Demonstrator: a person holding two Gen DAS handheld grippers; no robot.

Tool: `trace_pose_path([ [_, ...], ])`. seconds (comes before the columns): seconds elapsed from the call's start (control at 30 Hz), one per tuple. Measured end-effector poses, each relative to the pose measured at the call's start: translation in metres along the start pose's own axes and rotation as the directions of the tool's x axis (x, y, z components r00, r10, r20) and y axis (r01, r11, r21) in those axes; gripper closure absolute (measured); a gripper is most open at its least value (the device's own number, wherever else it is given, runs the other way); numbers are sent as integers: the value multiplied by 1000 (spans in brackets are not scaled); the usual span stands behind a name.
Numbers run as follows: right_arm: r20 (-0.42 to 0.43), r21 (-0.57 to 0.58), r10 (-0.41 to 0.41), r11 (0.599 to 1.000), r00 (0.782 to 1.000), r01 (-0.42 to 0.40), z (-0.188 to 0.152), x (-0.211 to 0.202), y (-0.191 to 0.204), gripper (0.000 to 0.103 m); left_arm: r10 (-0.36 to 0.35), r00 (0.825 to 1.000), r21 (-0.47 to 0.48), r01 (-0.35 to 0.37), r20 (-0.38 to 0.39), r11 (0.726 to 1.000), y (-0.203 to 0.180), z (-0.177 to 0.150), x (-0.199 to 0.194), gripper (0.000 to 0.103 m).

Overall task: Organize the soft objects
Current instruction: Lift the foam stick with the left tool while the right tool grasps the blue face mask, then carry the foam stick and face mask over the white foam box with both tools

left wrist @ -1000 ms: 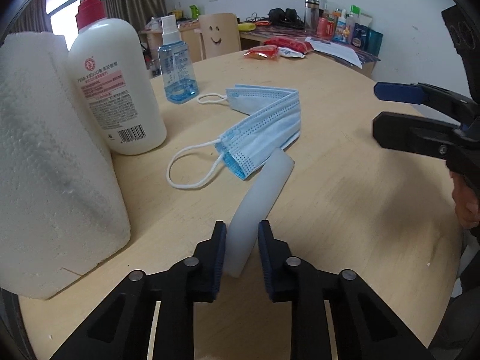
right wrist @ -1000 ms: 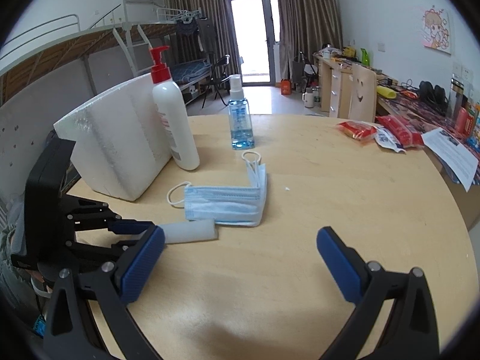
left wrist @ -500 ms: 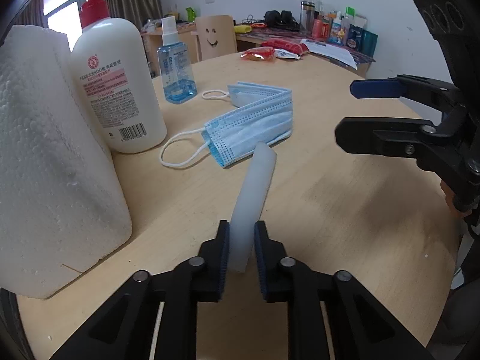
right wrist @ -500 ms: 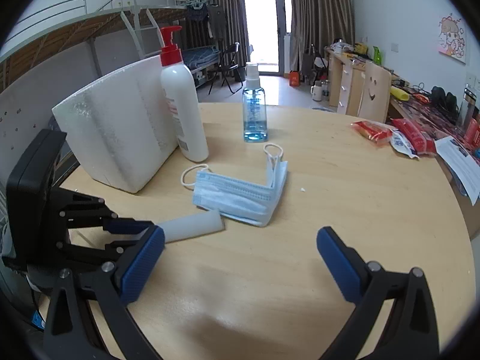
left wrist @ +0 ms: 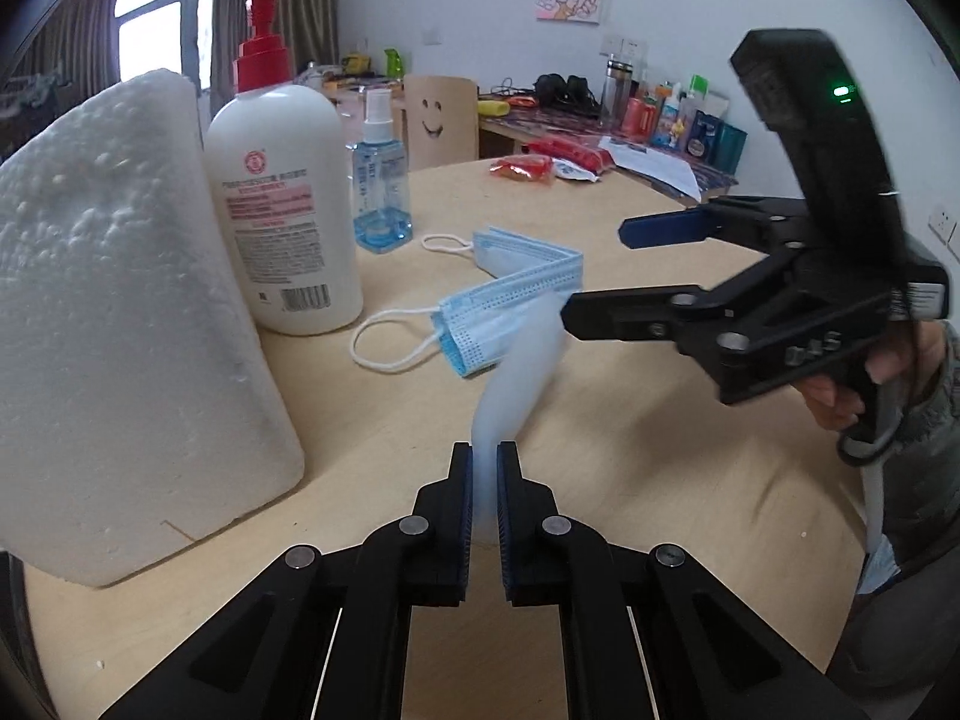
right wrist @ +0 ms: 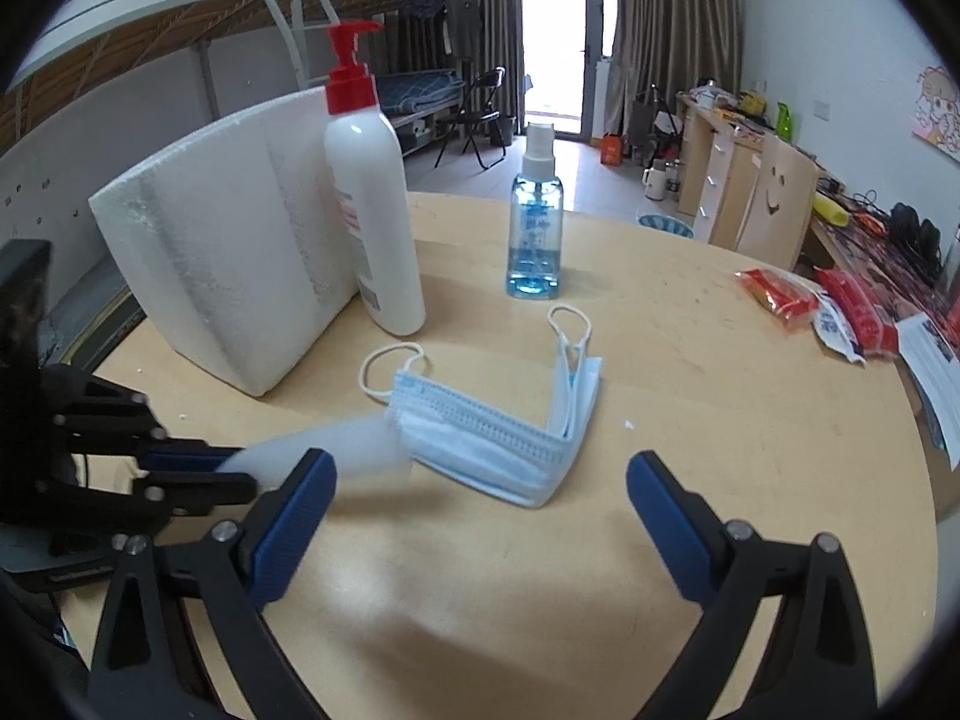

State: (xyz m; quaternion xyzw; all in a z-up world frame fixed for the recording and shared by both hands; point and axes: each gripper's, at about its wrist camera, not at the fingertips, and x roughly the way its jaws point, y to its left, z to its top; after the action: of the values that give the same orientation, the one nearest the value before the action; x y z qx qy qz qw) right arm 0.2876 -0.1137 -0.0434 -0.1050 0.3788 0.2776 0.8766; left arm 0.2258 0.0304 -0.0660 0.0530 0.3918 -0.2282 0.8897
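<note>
Left gripper clamps the blurred white foam tube at lower centre, bare table to its right; right gripper gapes wide, masks centre frame.

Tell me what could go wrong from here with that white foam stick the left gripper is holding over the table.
The left gripper pinches only one end of the white foam stick, so the long free end may sag, swing or slip out. That free end hangs right by the blue face masks and could drag them across the table. The right gripper, open, sits close by, so the two tools could knock together.
</note>
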Motion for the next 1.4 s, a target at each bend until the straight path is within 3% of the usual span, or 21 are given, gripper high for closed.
trace_pose_path([
  [0.5, -97, -29, 22, 999, 995, -25, 6, 48, -19, 12, -5, 1000, -25, 4, -3, 1000, 10, -2, -4, 95],
  [0.6, -113, -38, 27, 999, 993, -31, 6, 53, -17, 18, -5, 1000, -24, 5, -5, 1000, 11, -2, -3, 95],
  [0.8, -135, -30, 58, 998, 989, -63, 7, 57, -17, 34, -7, 1000, -22, 7, -9, 1000, 10, -3, -3, 95],
  [0.93, -129, -24, 72, 997, 989, -75, 6, 56, -16, 56, -7, 1000, -24, 6, -11, 1000, 10, -3, -1, 95],
  [1.03, -127, -17, 75, 997, 989, -78, 6, 56, -17, 58, -4, 1000, -22, 4, -6, 1000, 9, -3, -3, 95],
  [1.17, -129, 12, 91, 996, 987, -91, 6, 54, -18, 82, -4, 1000, -25, 4, 1, 1000, 10, -4, -5, 95],
  [1.4, -73, 20, 49, 999, 996, -47, 10, 29, -17, 90, -19, 998, -7, 20, 57, 1000, 2, -2, -20, 95],
])
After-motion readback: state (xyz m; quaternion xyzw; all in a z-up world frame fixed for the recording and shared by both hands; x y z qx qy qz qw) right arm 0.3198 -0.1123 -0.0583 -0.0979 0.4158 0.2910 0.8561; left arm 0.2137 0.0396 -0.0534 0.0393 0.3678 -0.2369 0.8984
